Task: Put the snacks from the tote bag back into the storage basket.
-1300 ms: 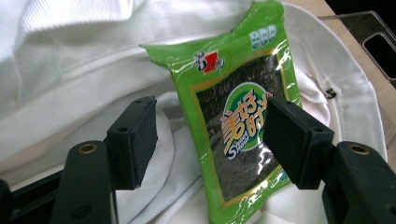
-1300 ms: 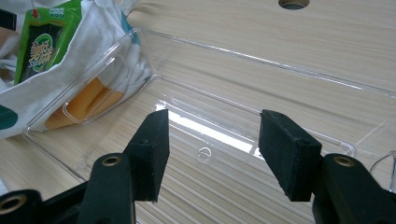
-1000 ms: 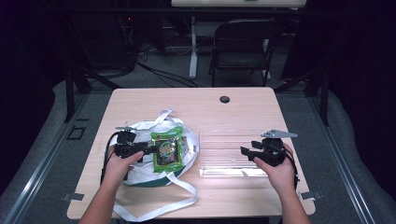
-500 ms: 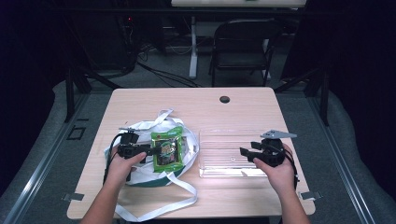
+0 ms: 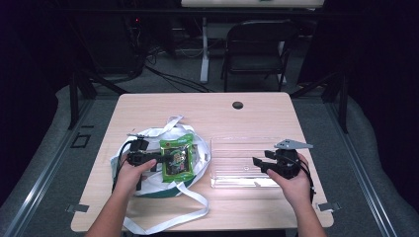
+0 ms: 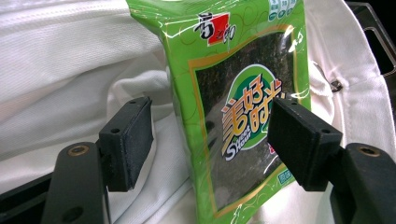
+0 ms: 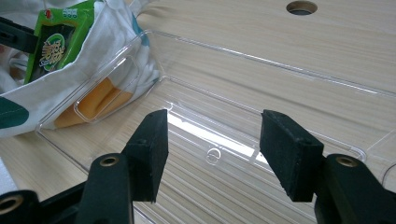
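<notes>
A green seaweed snack packet (image 5: 178, 158) lies on a white cloth bag (image 5: 148, 185) with green trim at the table's left. My left gripper (image 5: 165, 158) reaches over the bag toward it. In the left gripper view the packet (image 6: 233, 93) stands between the jaws of the left gripper (image 6: 212, 135). These jaws have just been opening; the left pad (image 6: 133, 140) is clear of the packet. My right gripper (image 5: 259, 164) is open at the right end of a clear plastic tray (image 5: 237, 148). Nothing sits between the jaws of the right gripper (image 7: 212, 149) over the tray (image 7: 280, 60).
The bag's white straps (image 5: 188, 217) trail toward the front edge of the table. A round cable hole (image 5: 237, 105) sits near the table's far edge. A folding chair (image 5: 257, 44) stands behind it. The bag (image 7: 116, 28) touches the tray's left end.
</notes>
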Available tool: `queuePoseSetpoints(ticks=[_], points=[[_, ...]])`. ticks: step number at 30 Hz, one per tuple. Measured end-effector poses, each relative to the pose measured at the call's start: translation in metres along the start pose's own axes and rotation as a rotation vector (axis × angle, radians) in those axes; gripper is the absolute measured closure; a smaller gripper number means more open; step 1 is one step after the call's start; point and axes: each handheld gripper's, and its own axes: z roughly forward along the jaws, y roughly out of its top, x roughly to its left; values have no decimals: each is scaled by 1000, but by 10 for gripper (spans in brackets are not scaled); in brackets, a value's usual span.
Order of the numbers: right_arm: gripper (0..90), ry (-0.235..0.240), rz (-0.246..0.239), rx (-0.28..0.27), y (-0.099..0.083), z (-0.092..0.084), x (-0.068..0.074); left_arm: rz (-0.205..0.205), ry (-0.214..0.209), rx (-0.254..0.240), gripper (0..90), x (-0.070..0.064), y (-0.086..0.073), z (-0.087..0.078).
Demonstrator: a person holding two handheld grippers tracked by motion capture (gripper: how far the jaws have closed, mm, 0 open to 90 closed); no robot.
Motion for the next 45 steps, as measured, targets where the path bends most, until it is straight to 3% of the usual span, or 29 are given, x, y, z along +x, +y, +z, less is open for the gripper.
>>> queuePoseSetpoints(ticks=[23,34,39,45], points=[[419,-4,-31,-48,-3,-8,8,-23,-68,44,316,-3,3,23],[420,1,-30,-45,-3,-7,7,-8,-90,23,362,-6,3,16],[419,-1,-31,-46,-2,-6,8,10,-103,6,403,-8,3,9],[419,4,-24,-44,-1,-6,6,106,-97,-14,481,-18,5,0]])
